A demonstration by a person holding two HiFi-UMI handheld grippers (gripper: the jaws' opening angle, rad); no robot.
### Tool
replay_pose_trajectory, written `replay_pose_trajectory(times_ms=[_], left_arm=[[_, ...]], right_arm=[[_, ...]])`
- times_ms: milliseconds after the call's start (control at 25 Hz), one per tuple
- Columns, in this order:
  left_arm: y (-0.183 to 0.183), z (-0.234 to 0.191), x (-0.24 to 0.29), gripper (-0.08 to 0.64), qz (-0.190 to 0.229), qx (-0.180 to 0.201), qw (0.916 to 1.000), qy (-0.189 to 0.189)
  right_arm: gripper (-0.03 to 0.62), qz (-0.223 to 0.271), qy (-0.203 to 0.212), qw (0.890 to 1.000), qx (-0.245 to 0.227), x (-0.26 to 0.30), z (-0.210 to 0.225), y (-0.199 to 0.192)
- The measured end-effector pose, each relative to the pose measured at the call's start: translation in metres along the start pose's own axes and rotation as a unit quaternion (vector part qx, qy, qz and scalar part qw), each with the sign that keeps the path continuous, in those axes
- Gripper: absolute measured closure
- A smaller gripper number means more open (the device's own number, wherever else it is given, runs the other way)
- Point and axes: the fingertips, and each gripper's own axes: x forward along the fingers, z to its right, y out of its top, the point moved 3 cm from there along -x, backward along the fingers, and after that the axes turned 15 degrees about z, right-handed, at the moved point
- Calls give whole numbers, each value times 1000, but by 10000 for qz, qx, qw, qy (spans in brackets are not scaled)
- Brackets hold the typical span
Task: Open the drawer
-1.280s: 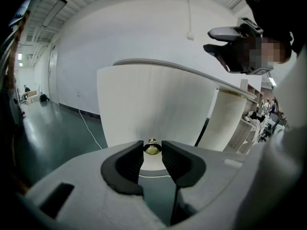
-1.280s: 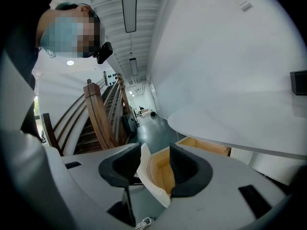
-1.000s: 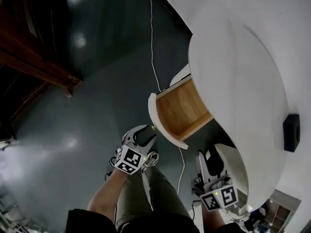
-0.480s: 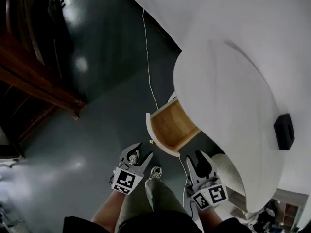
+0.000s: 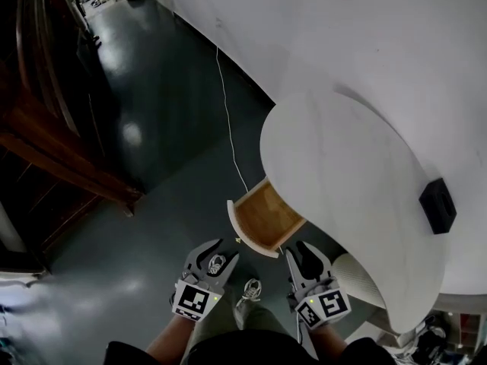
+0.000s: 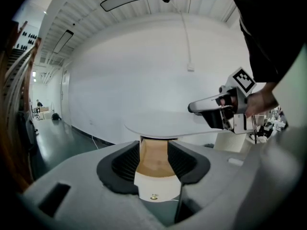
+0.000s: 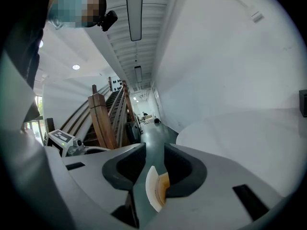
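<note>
Overhead, open drawer point(image 5: 265, 216) seemingly empty.

A: Drawer point(image 5: 262, 217)?
B: White front, tan wood grain inside; knob point(image 6: 154, 196) brass-yellow.
A: Desk point(image 5: 342, 166)?
B: Plain white. Box point(image 5: 437, 205): black.
A: Floor point(image 5: 167, 120)?
B: Glossy dark grey-green. Cable point(image 5: 229, 128): white. Staircase point(image 7: 103, 121): brown wood.

You've got open dark floor point(image 5: 163, 196) centre-left. Pulled-out drawer point(image 5: 266, 217) blocks lower centre, white tabletop point(image 5: 342, 181) fills right, wooden stair rail point(image 5: 68, 163) hems left; cable point(image 5: 230, 135) crosses the floor.
</note>
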Motion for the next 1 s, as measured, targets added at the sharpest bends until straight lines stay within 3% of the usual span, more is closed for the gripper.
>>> replay_pose_trajectory(times_ms=[600,1000], left_arm=[[96,5,-9,511,392,476,9980,-164],[132,0,-20,541,543,729,9957,-163]], right_arm=[[581,524,32,9983,-244,-6,-15,60],[588,790,48,9962,-375,-11,-30,85]])
